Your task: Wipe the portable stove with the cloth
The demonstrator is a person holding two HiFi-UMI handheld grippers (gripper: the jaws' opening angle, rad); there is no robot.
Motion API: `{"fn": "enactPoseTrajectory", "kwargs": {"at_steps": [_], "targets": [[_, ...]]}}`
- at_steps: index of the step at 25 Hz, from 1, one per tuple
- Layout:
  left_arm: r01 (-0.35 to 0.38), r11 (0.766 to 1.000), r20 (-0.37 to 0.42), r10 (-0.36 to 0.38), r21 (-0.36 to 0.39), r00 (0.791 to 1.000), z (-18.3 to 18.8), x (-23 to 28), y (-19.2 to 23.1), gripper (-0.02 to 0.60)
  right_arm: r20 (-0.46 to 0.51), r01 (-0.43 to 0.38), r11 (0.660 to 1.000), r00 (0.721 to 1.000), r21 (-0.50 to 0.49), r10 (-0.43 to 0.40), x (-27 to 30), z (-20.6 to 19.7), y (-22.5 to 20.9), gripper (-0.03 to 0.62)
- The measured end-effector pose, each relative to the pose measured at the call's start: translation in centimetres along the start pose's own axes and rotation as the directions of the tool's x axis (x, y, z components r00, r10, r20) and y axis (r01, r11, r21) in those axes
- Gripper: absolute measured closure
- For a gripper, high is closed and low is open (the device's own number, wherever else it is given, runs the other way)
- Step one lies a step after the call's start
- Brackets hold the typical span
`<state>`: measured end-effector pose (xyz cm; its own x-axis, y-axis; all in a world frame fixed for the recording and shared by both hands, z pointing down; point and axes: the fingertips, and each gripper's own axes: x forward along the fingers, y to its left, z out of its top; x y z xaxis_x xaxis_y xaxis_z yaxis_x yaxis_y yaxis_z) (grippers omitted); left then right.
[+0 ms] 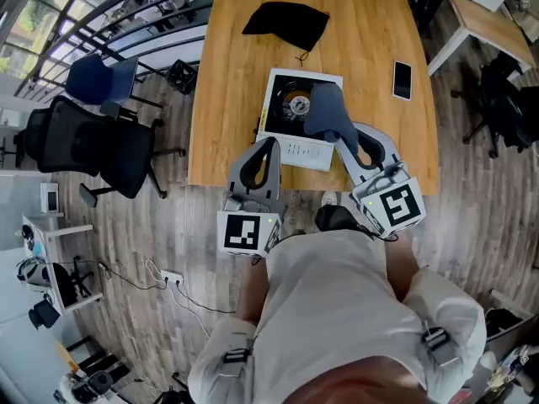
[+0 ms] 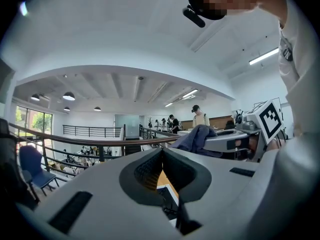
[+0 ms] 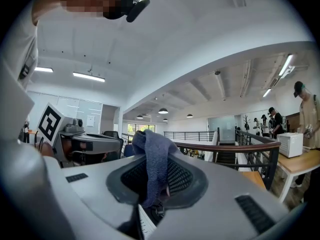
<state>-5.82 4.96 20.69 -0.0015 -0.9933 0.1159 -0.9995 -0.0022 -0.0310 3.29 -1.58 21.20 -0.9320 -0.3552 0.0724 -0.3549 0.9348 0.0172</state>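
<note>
The white portable stove [image 1: 290, 138] lies at the near edge of the wooden table [image 1: 227, 99], its round burner [image 1: 296, 105] showing. A blue-grey cloth [image 1: 325, 112] is draped over the stove's right side. My right gripper [image 1: 341, 138] is shut on this cloth [image 3: 152, 164], which hangs out between the jaws. My left gripper [image 1: 270, 142] sits at the stove's near left corner, its jaws shut with nothing between them [image 2: 161, 155]. From the left gripper view, the cloth [image 2: 196, 136] and the right gripper [image 2: 235, 140] show to the right.
A black bag or cloth [image 1: 287, 22] lies at the table's far middle. A phone [image 1: 402, 80] rests at the right. Office chairs [image 1: 93, 141] stand left of the table. A second desk [image 1: 484, 19] is at the far right. A railing [image 3: 225, 146] runs behind.
</note>
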Motion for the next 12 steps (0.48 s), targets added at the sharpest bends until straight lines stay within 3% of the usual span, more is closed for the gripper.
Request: {"fn": "enactPoseTrajectory", "kwargs": {"at_steps": [12], "targets": [[-0.009, 1.000, -0.051, 0.009, -0.001, 0.999, -0.9, 4.4, 1.6, 0.561, -0.026, -0.013, 0.999, 1.000, 0.032, 0.014, 3.4, -1.1, -3.7, 0.519]]}}
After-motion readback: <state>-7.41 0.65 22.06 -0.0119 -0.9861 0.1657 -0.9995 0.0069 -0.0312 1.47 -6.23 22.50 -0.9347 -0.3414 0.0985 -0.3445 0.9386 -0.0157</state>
